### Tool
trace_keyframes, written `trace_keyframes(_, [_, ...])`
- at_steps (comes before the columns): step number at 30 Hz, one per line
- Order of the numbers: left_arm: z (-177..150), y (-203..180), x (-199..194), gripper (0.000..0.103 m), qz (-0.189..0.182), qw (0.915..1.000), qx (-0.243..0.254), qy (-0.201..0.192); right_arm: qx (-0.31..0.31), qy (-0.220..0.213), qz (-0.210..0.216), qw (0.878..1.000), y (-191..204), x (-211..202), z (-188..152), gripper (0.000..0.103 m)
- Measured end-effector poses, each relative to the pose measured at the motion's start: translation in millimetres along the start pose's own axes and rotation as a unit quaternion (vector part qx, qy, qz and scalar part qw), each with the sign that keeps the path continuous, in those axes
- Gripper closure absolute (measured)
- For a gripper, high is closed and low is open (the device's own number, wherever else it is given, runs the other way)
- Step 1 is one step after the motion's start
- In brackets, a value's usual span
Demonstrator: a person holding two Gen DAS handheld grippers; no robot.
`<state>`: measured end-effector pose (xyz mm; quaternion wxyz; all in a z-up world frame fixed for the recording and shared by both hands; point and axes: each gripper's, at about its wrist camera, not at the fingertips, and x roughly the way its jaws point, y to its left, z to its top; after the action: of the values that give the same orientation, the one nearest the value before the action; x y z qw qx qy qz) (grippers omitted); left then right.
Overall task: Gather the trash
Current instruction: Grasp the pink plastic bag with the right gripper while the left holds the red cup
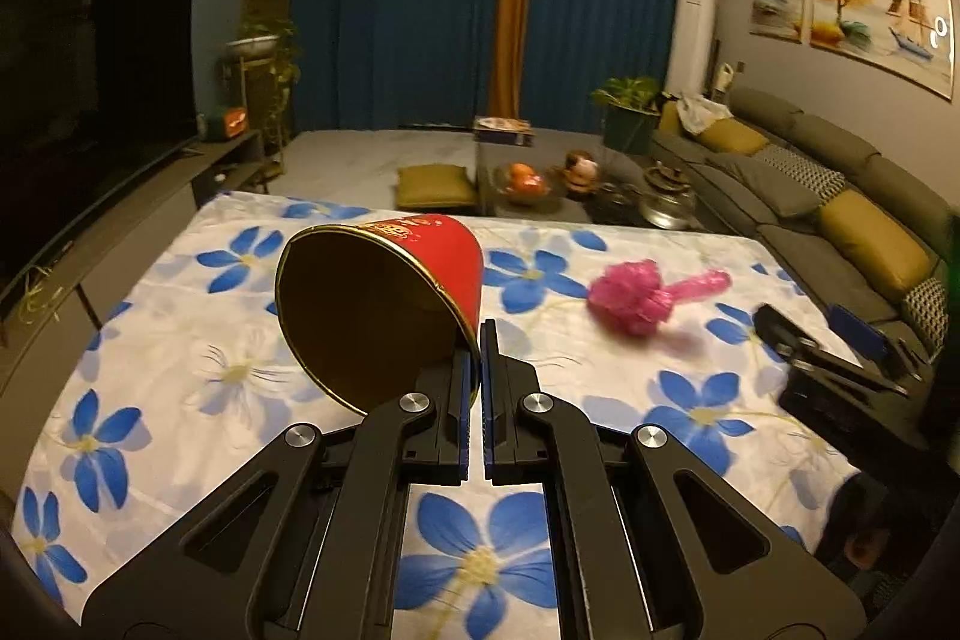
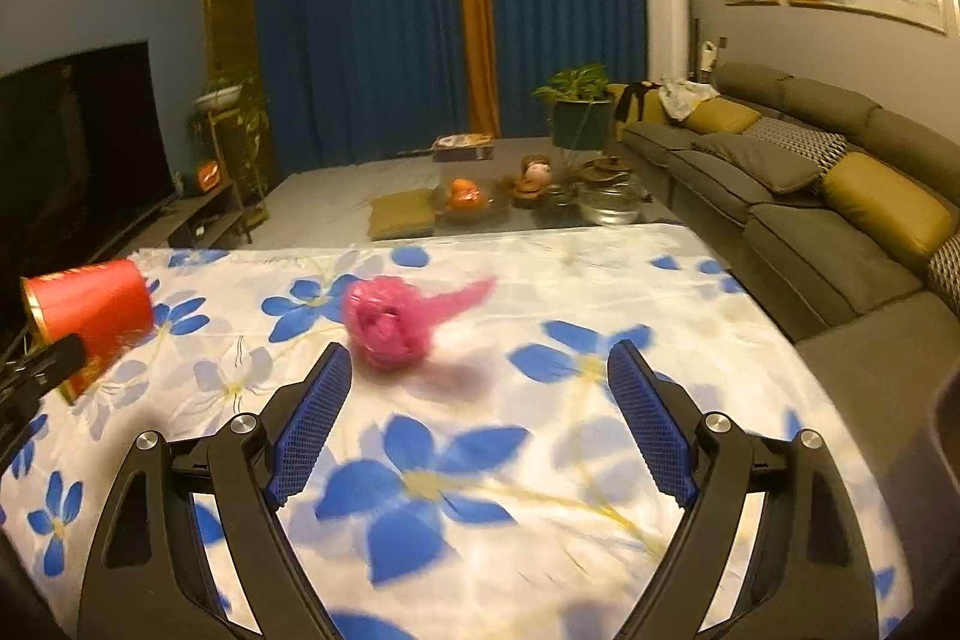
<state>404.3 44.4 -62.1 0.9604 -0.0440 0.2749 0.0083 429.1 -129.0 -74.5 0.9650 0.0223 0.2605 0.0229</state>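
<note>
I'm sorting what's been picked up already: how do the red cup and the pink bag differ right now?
The red cup is clamped by its rim in the shut left gripper, tilted on its side; the pink bag lies loose on the floral cloth, ahead of the open right gripper, untouched. The cup is stiff and smooth; the bag is crumpled, with a twisted tail.

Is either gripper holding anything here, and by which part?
The left gripper pinches the red cup by its rim, tipped sideways. The right gripper is open and holds nothing.
</note>
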Motion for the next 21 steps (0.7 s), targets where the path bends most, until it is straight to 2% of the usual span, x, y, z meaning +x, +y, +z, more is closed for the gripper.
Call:
trace_keyframes(2, [3.8,10.3,-2.6,0.101,-0.002,0.9999,-0.013,-0.005,-0.009,0.004,0.002,1.000,10.8,14.6,3.0,0.018])
trace_keyframes(6, [6.9,29.3,-4.9,0.101,0.025,0.9993,-0.023,-0.014,-0.016,0.015,0.002,1.000,30.4,44.2,11.6,0.021])
trace_keyframes(10, [8.5,46.0,-5.1,0.101,0.031,0.9983,-0.048,-0.012,-0.018,0.025,0.008,0.999,44.7,66.0,17.5,0.023])
trace_keyframes(13, [10.0,52.3,-6.2,0.101,0.026,0.9977,-0.061,-0.012,-0.023,0.066,0.007,0.998,50.2,90.8,18.7,0.037])
trace_keyframes(16, [11.3,53.3,-6.7,0.101,0.024,0.9977,-0.062,-0.013,-0.020,0.087,0.006,0.996,50.0,101.7,18.9,0.048])
trace_keyframes(17, [11.2,52.7,-6.1,0.101,0.022,0.9978,-0.062,-0.012,-0.020,0.092,0.005,0.996,50.4,103.6,18.3,0.059])
trace_keyframes(21, [9.1,48.7,-2.3,0.101,0.017,0.9983,-0.055,-0.007,-0.027,0.096,0.016,0.995,52.3,102.4,15.9,0.069])
